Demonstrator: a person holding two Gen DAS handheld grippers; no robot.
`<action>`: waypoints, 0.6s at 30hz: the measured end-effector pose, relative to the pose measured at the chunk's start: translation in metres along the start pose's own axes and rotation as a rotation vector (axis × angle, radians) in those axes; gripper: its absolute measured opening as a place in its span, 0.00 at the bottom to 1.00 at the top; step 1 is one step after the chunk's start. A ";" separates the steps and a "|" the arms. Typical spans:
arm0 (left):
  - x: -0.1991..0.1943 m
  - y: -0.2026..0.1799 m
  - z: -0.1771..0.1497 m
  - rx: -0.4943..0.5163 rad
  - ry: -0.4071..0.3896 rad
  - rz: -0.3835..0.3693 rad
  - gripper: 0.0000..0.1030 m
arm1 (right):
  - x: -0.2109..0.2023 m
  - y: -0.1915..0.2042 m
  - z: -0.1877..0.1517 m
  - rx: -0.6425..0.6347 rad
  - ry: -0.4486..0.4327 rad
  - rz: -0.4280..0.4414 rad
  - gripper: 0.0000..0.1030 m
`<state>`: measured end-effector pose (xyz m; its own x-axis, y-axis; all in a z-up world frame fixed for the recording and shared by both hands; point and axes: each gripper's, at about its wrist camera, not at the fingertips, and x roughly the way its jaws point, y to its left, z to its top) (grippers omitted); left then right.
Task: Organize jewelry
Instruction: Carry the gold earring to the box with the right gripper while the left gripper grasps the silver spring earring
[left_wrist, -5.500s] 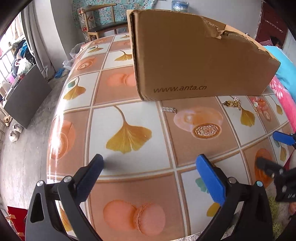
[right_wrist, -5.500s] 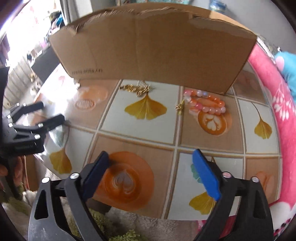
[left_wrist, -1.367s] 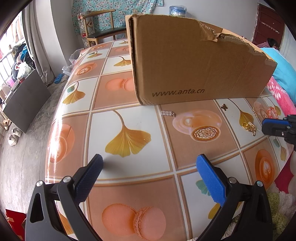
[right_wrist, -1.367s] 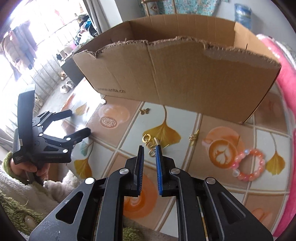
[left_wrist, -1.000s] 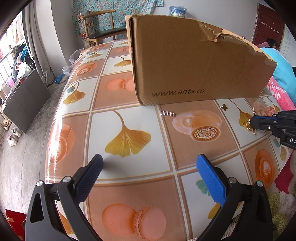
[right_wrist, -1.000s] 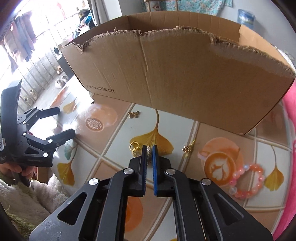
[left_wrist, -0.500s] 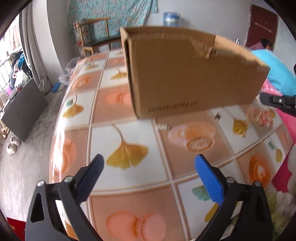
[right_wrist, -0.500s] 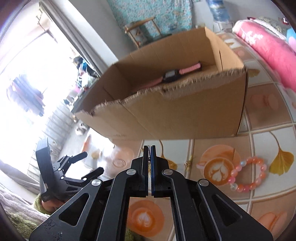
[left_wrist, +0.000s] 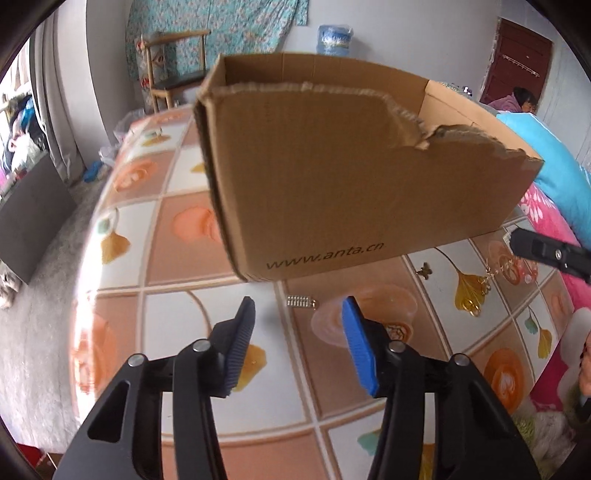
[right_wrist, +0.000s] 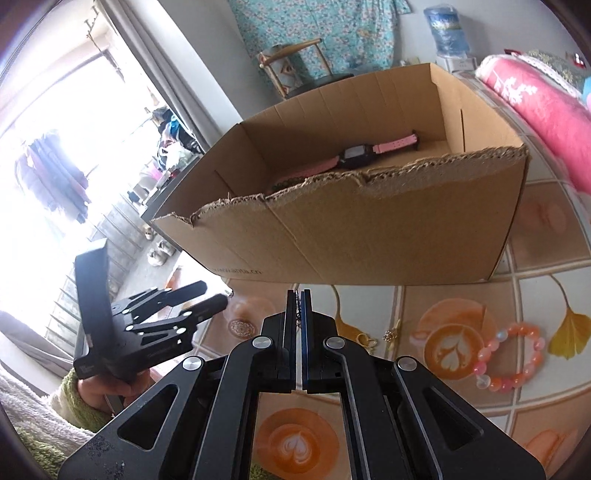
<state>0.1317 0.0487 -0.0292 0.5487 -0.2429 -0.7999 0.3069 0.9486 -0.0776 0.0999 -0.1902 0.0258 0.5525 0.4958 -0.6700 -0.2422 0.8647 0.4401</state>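
My right claw (right_wrist: 298, 295) is clamped tight on a gold piece (left_wrist: 487, 275). A thin bit of it shows between the pads, and from my left camera the rest dangles under the claw tip, above the desk (left_wrist: 177, 236). This claw is raised in front of the box (right_wrist: 369, 229), near its front wall. Over the torn rim I see a pink-strapped watch (right_wrist: 354, 155) lying on the box floor.

My left claw (left_wrist: 297, 325) is about half open and its jaws are closing with nothing between them. It points down at the desk in front of the box's near corner. Just past its fingertips a small silver charm (left_wrist: 301, 301) lies on the desk, close to the foot of the box. My hand (right_wrist: 99, 391), in a green cuff, grips that claw's handle.

Loose on the desk:
- A butterfly charm (left_wrist: 424, 270) near the box front.
- A small gold charm (right_wrist: 388, 334) just right of my right claw.
- A pink and orange bead bracelet (right_wrist: 509, 354) farther right, well apart from the box.
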 end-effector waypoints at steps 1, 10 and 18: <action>0.002 -0.001 0.000 -0.003 0.000 0.005 0.43 | 0.000 0.001 0.000 -0.001 0.001 -0.001 0.00; 0.008 -0.015 0.004 0.064 -0.001 0.089 0.24 | 0.004 0.002 0.000 -0.005 -0.002 -0.014 0.00; 0.010 -0.018 0.005 0.085 -0.001 0.075 0.14 | 0.004 0.000 0.001 -0.003 -0.005 -0.007 0.00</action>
<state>0.1359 0.0282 -0.0324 0.5736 -0.1719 -0.8009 0.3296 0.9435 0.0335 0.1031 -0.1879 0.0239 0.5583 0.4897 -0.6697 -0.2410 0.8682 0.4338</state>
